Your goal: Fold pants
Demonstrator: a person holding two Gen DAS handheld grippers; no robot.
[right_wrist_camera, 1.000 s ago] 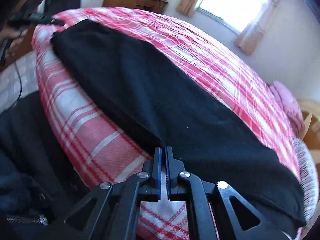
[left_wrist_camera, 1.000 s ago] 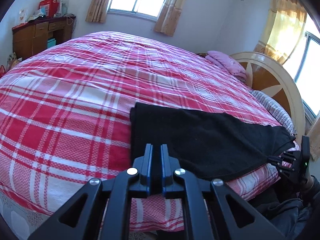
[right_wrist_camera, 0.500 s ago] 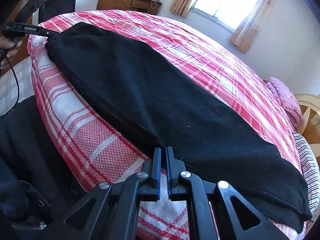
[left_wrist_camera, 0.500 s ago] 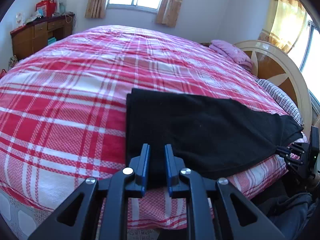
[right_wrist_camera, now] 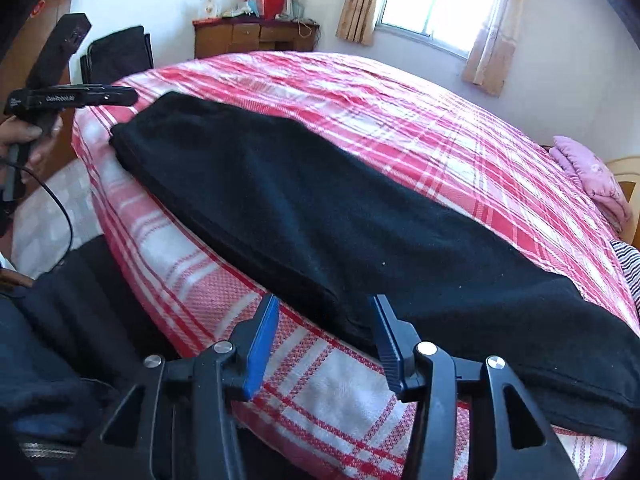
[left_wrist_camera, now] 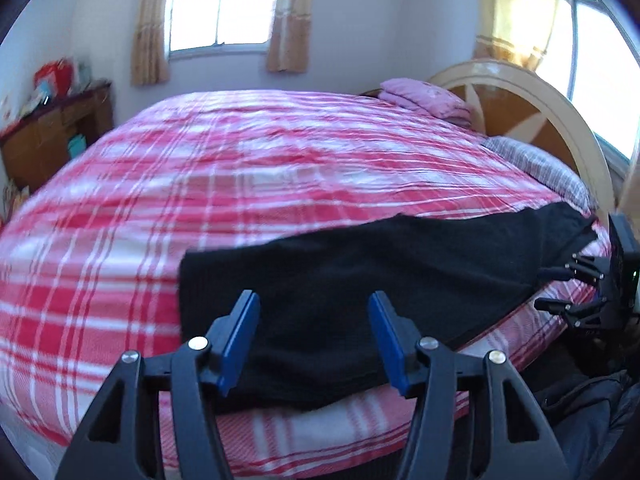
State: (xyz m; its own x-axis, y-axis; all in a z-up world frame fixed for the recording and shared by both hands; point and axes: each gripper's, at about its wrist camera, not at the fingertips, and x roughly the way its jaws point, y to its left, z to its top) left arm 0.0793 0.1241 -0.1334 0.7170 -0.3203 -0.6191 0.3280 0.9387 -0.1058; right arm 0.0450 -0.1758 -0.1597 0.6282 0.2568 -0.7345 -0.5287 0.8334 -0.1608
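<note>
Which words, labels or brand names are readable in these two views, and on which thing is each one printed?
"GenRobot.AI" (small, probable reading): white print along the side of the left tool, seen in the right wrist view.
A second small white mark on the back end of that tool: too small to read.
Red bags and boxes on the wooden cabinet: any print is too blurred to read.
Left wrist view: nothing readable.

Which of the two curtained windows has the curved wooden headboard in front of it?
The right-hand window, glaring behind the curved cream-and-brown wooden headboard; the far-wall window stands beyond the bed's far side.
</note>
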